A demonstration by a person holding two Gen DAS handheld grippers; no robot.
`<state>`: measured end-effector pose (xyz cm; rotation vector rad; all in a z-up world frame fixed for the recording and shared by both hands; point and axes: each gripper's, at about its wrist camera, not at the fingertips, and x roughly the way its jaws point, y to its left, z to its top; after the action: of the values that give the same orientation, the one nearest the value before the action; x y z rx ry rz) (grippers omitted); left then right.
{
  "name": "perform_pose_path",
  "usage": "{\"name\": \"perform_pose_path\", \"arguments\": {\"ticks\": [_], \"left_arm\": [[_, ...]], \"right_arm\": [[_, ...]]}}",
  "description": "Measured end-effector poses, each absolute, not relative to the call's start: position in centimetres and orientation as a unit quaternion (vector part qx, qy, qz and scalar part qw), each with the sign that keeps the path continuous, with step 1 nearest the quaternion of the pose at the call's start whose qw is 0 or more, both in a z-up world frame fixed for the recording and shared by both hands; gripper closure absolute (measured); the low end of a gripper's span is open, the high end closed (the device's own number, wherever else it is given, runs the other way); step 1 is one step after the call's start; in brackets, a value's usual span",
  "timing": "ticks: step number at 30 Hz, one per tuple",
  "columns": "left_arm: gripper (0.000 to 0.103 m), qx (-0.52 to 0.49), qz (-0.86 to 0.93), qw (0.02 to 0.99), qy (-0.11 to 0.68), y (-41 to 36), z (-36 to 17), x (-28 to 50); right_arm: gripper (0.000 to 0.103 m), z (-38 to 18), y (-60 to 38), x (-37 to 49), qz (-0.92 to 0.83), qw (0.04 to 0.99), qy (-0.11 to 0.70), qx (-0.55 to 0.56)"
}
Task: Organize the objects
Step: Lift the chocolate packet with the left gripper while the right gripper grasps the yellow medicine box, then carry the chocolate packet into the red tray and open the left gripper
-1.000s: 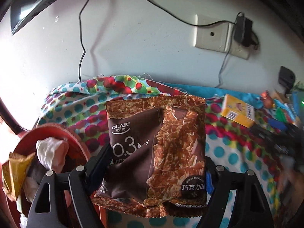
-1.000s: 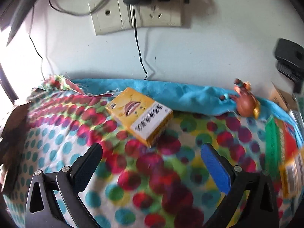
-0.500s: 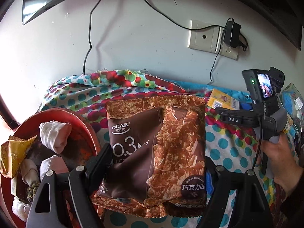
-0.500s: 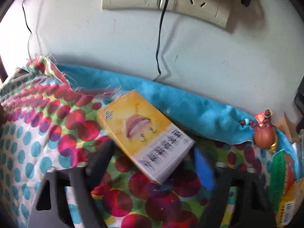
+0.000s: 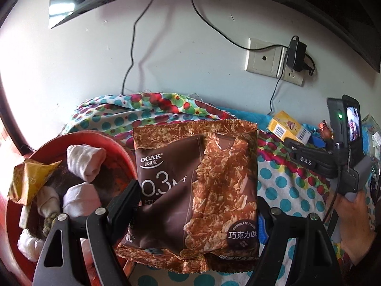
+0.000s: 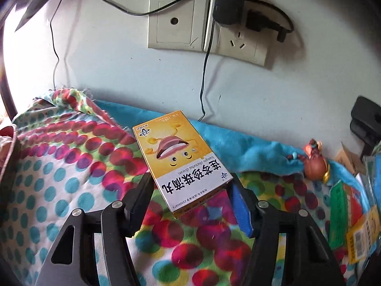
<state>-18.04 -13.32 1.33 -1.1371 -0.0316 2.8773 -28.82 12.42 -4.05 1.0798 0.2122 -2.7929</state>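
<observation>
Meanwhile the left gripper point(image 5: 197, 205) held the snack bag point(image 5: 197, 190) near the red bowl point(image 5: 114, 147), while the right gripper point(image 6: 190, 190), jaws just closing around the yellow box point(image 6: 181, 159), needed a firm squeeze next.

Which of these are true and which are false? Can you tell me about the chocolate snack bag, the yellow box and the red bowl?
1. The left gripper holds the chocolate snack bag. True.
2. The yellow box sits inside the red bowl. False: it lies on the dotted cloth, between the right gripper's fingers.
3. The red bowl is empty. False: white rolled socks and a gold wrapper are inside.
4. A black charger is plugged in at the wall socket. True.
</observation>
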Motion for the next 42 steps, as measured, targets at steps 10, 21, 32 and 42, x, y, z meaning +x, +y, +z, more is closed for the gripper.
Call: {"name": "perform_pose_path", "arguments": {"ticks": [10, 21, 32, 42], "left_arm": [[0.021, -0.357, 0.933, -0.033, -0.021, -17.0, 2.2, -15.2], [0.021, -0.363, 0.921, -0.136, -0.023, -24.9, 1.8, -12.8], [0.021, -0.361, 0.913, -0.19, -0.007, -29.2, 3.4, -11.1], [0.021, -0.397, 0.895, -0.203, -0.007, -31.3, -0.3, -11.6]], "right_arm": [[0.043, -3.1, 13.3, -26.7, -0.93, 0.063, 0.027, 0.361], [0.043, -3.2, 13.8, -26.2, -0.93, 0.062, 0.032, 0.361], [0.043, -2.9, 14.1, -26.4, -0.929, 0.075, 0.015, 0.363], [0.042, -2.9, 13.9, -26.6, -0.928, 0.08, 0.02, 0.363]]}}
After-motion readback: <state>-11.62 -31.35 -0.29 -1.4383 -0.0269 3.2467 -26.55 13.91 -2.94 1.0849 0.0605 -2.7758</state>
